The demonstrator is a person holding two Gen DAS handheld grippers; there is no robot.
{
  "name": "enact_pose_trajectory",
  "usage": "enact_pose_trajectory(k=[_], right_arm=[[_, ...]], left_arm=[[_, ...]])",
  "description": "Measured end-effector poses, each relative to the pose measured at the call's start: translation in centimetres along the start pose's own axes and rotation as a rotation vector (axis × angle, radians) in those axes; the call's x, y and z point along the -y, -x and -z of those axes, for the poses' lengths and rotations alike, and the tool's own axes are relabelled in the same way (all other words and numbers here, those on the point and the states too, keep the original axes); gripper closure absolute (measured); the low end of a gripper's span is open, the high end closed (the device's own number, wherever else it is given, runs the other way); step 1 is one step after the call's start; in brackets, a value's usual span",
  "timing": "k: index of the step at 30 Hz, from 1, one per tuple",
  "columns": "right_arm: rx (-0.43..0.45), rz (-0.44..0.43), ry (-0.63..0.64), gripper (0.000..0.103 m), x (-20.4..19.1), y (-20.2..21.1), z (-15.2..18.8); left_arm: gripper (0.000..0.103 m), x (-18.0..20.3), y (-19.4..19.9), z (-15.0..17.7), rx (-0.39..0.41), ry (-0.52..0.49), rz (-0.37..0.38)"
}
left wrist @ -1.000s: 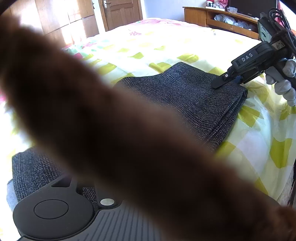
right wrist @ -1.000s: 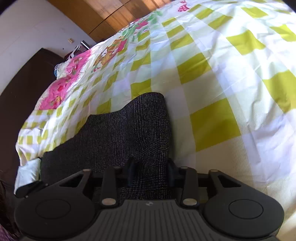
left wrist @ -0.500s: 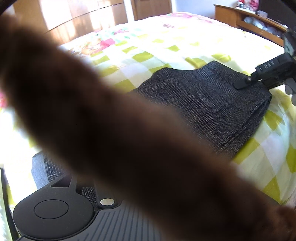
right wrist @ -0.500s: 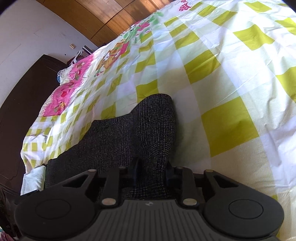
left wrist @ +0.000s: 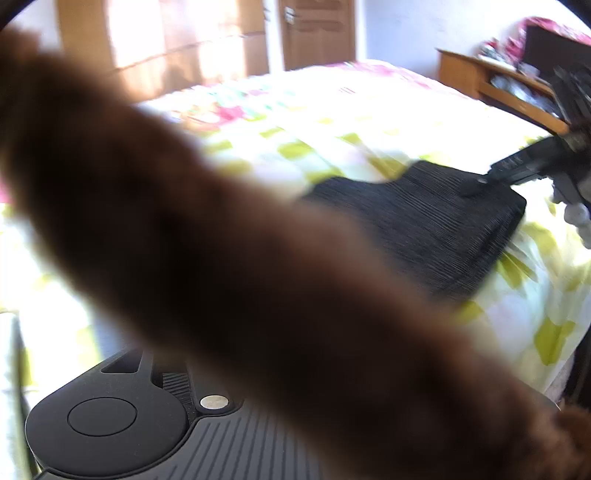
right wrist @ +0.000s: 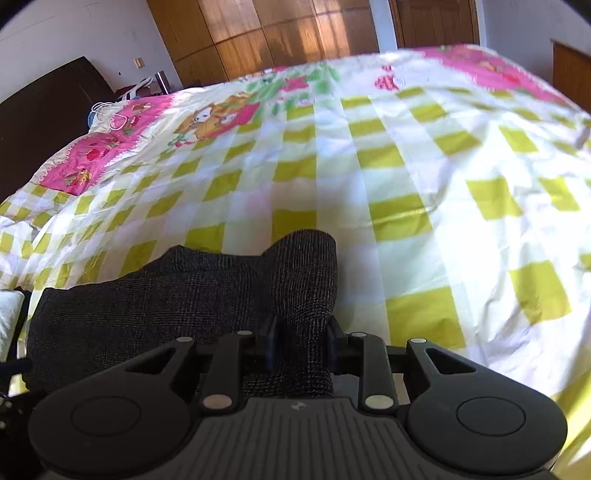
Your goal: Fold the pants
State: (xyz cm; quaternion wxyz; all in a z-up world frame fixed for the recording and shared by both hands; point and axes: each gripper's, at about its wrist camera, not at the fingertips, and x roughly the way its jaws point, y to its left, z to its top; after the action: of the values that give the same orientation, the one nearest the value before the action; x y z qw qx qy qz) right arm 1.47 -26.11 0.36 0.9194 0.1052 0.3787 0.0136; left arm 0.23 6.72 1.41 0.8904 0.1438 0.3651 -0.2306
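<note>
The dark grey checked pants (left wrist: pixel 424 229) lie folded on the bed. In the left wrist view a blurred brown furry mass (left wrist: pixel 221 240) close to the lens hides my left gripper's fingertips; only the left finger's base (left wrist: pixel 173 384) shows, and its jaws are opening. My right gripper (left wrist: pixel 471 188) reaches onto the pants' far right corner, held by a gloved hand (left wrist: pixel 576 214). In the right wrist view my right gripper (right wrist: pixel 300 343) has a raised fold of the pants (right wrist: pixel 303 280) filling the gap between its pads, while its jaws are opening.
The bed carries a yellow-green checked sheet (right wrist: pixel 406 206) with pink cartoon prints at the far end. A wooden wardrobe (right wrist: pixel 277 33) and a door stand behind it. A wooden shelf (left wrist: pixel 509 88) with clutter stands at the right. The dark headboard (right wrist: pixel 44 122) is at the left.
Both cameras rose and rolled, so more of the room shows. The right jaws stand wider around the fold. Grey cloth seen by the left finger earlier no longer shows there.
</note>
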Motion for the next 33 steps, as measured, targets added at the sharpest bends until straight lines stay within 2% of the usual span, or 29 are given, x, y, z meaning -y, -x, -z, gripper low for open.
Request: enact_pose_trajectory(k=[3,5,8,11,14,16,18,20,22,24,26,29,33], right_arm=[[0.032,0.023,0.151,0.052,-3.0,0.5,0.3],[0.045,0.016,0.189,0.051,-4.0,0.1,0.5],[0.023,0.031,0.148,0.050,-3.3,-0.8,0.1],[0.004,0.094,0.093,0.050,-1.4,-1.1,0.2],[0.080,0.159,0.084,0.050,-0.3,0.7,0.6],[0.132,0.156,0.112,0.050,-0.8,2.0,0.7],[0.150,0.081,0.163,0.050,-2.4,2.6,0.6],[0.137,-0.042,0.211,0.050,-4.8,2.3,0.6],[0.108,-0.192,0.242,0.050,-8.3,1.0,0.1],[0.063,-0.314,0.261,0.050,-12.1,-1.0,-0.7],[0.023,-0.402,0.315,0.048,-16.6,-2.9,-1.7],[-0.041,-0.467,0.362,0.045,-22.9,-5.7,-2.5],[-0.187,-0.444,0.375,0.044,-28.4,-9.6,-3.1]], left_arm=[[0.039,-2.4,1.5,0.7,0.018,0.026,-0.075],[0.039,-4.0,1.6,1.3,-0.006,0.055,-0.116],[0.039,-6.0,1.3,1.9,-0.031,0.119,-0.099],[0.039,-6.8,-0.2,1.7,-0.057,0.143,-0.095],[0.039,-7.0,-2.3,1.3,-0.105,0.165,-0.112],[0.039,-7.1,-3.3,1.3,-0.124,0.171,-0.119],[0.041,-7.1,-3.8,1.2,-0.135,0.177,-0.104],[0.046,-6.9,-4.0,1.1,-0.142,0.158,-0.104],[0.057,-7.0,-3.8,1.2,-0.141,0.154,-0.100],[0.072,-7.7,-3.2,1.4,-0.125,0.194,-0.097],[0.077,-8.3,-2.5,1.7,-0.094,0.245,-0.090],[0.078,-8.2,-2.0,2.1,-0.056,0.260,-0.080],[0.079,-8.5,-1.5,2.2,-0.011,0.278,-0.037]])
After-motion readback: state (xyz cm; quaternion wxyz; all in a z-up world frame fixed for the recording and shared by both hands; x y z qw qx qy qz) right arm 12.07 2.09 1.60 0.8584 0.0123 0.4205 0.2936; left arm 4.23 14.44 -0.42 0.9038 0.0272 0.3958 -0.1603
